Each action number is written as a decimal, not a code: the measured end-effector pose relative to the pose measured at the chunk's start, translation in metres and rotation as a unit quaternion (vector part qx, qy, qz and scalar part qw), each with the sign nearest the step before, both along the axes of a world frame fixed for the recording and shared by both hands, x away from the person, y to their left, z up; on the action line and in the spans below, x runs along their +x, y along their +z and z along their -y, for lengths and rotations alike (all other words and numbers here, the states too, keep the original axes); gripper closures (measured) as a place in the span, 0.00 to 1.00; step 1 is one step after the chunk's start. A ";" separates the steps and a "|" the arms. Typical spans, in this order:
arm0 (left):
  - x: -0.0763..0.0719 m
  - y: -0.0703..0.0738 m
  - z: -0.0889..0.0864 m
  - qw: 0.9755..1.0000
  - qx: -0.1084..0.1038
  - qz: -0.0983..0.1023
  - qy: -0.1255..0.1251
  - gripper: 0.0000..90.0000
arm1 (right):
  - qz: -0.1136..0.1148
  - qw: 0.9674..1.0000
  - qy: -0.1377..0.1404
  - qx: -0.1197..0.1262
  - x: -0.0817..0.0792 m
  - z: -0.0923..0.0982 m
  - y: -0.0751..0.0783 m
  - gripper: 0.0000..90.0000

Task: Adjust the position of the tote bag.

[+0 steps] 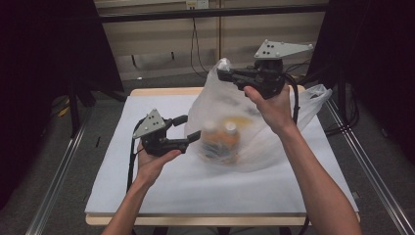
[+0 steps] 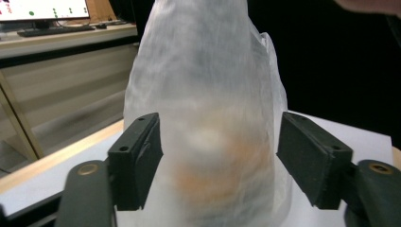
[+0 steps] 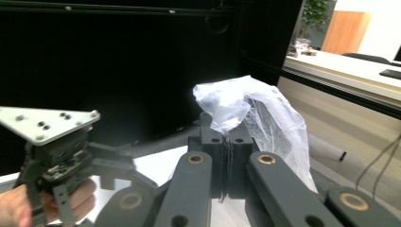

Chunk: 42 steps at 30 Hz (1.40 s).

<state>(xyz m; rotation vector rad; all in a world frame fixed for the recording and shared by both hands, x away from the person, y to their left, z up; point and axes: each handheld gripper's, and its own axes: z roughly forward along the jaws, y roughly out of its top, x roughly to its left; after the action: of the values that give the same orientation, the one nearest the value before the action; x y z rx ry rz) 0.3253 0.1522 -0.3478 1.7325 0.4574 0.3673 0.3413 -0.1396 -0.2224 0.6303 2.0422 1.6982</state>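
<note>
The high view looks forward and down over the table [image 1: 147,196]. The left gripper view faces the plastic bag [image 2: 208,118] close up, low near the tabletop. The right gripper view rides higher, at the bag's top, facing left across the scene.

No text, label, brand or number can be read. The bottles [image 1: 220,139] inside the translucent plastic bag [image 1: 254,122] carry orange labels blurred past reading, and the monitor [image 2: 43,8] at eleven o'clock in the left gripper view shows only coloured dots.
</note>
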 end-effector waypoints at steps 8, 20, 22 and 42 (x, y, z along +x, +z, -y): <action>0.004 0.020 0.008 1.000 -0.004 0.021 -0.001 0.40 | -0.011 1.000 0.015 -0.005 0.002 -0.017 -0.013 0.99; 0.021 0.060 0.018 0.999 -0.009 0.050 0.012 0.32 | -0.013 0.999 0.036 -0.004 0.005 -0.038 -0.006 0.99; 0.023 0.058 0.019 0.998 0.012 0.061 0.016 0.44 | -0.011 0.999 0.042 -0.005 0.005 -0.042 -0.006 0.99; 0.033 0.040 -0.003 1.000 -0.023 0.014 0.002 1.00 | -0.016 1.000 0.018 0.010 -0.004 -0.018 -0.018 0.61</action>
<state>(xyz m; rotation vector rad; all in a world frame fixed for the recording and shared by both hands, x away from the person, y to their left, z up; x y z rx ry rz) 0.3585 0.1556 -0.3074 1.6805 0.4462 0.3815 0.3370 -0.1217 -0.2407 0.6359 2.0728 1.7419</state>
